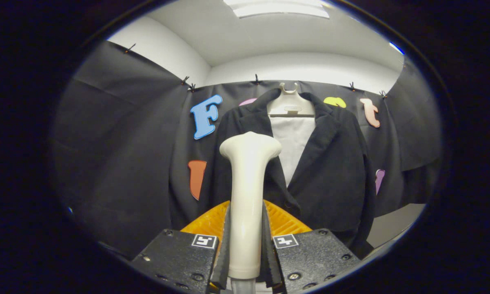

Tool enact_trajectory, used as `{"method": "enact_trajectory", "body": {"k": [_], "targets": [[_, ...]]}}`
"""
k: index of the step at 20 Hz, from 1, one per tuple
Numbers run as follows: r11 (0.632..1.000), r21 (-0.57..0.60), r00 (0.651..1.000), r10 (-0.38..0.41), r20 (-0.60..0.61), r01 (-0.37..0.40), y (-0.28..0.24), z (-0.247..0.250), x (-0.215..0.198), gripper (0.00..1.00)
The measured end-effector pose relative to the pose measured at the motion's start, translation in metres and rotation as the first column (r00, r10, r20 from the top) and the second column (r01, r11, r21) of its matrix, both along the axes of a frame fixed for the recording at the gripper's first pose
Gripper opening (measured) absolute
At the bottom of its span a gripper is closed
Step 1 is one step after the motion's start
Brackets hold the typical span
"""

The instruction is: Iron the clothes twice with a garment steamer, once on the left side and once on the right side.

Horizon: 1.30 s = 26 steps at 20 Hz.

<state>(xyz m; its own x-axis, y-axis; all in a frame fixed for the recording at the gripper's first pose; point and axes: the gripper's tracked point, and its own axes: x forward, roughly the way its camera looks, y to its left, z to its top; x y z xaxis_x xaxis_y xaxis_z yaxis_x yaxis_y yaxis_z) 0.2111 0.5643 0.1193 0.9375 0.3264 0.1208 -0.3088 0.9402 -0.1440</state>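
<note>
Between the gripper (247,228) fingers, pinched on both sides, the cream garment steamer (248,192) stands upright before a dark jacket (330,171) on a white hanger (289,104).

Bright, even light from ceiling panel (281,8) overhead, panel itself blown out w/ glare. Steamer handle (247,196) below it lit cleanly, soft sheen, sharp focus. Dark jacket (334,171) behind handle loses fabric detail in shadow. Strong fisheye bending toward edges; wall lines curve.
</note>
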Motion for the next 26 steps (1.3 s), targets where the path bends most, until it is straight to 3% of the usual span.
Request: {"method": "enact_trajectory", "body": {"k": [11,26], "targets": [[0.998,-0.022,0.992,-0.056,-0.114,0.054,-0.031,-0.058,-0.041,0.37],[0.988,-0.124,0.956,-0.124,-0.267,0.093,-0.052,-0.141,-0.054,0.37]]}}
